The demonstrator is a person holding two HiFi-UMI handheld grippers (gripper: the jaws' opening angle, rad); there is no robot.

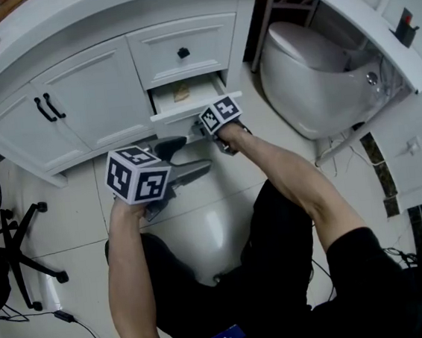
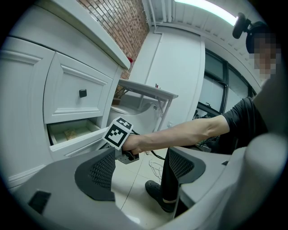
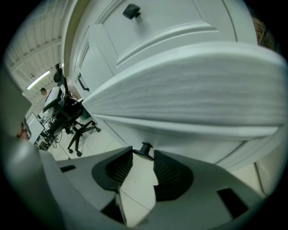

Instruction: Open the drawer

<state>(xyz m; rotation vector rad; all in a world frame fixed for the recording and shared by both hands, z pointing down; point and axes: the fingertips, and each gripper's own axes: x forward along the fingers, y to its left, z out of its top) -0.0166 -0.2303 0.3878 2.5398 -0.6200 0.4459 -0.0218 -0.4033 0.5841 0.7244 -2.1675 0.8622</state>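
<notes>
The lower drawer of the cabinet stands part way out, just under the shut upper drawer; a tan scrap shows inside it. The right tongs sit at its front, and in the right gripper view they are drawn close on the small black knob, which sits between the very tips; this looks like a pinch, though a shallow one. The left tongs hang spread and empty, apart from the drawer to the lower left over the floor; the left gripper view shows only the person's right arm and floor between them.

The drawer lies dead ahead of the right tongs, touching at the knob, so the right hand is the nearer by far. The drawer's travel runs straight out of the cabinet toward the person, roughly in line with the right forearm. The rest of the pull would therefore best go back along that line; a sideways or downward drag risks slipping off so small a knob.
</notes>
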